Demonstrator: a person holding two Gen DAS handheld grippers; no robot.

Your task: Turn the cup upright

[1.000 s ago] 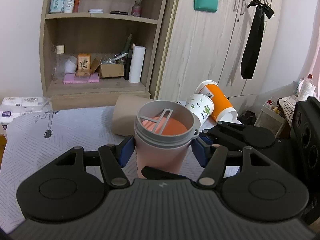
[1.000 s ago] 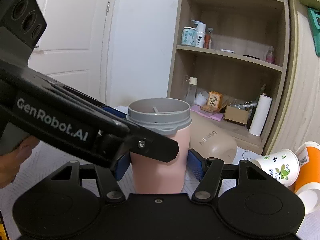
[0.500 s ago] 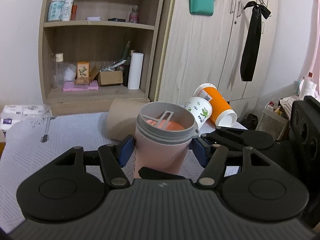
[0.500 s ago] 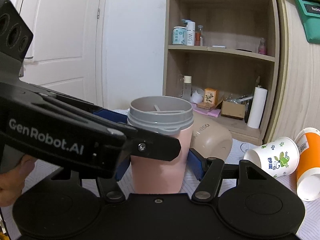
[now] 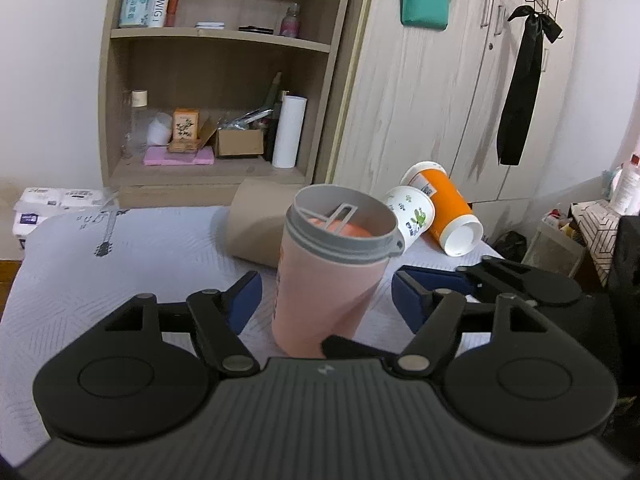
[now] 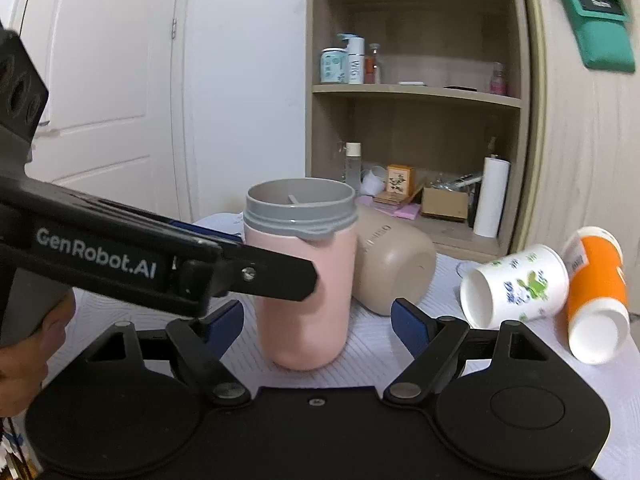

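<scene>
A pink cup [image 5: 328,280] with a grey rim stands upright on the patterned cloth; it also shows in the right wrist view [image 6: 306,288]. My left gripper [image 5: 326,294] is open, its blue pads apart on either side of the cup without touching it. My right gripper [image 6: 316,320] is open too, pads apart on both sides of the cup. The left gripper's arm [image 6: 160,264] crosses in front of the cup in the right wrist view. The right gripper's fingers [image 5: 500,280] show at the right of the left wrist view.
A beige cup [image 6: 394,264] lies on its side behind the pink one. A white printed paper cup [image 6: 516,284] and an orange cup [image 6: 596,292] lie on their sides to the right. A wooden shelf [image 5: 216,80] and wardrobe [image 5: 440,100] stand behind the table.
Both grippers have opened and let go of the pink cup, which now stands free on the cloth. Both have drawn back slightly.
</scene>
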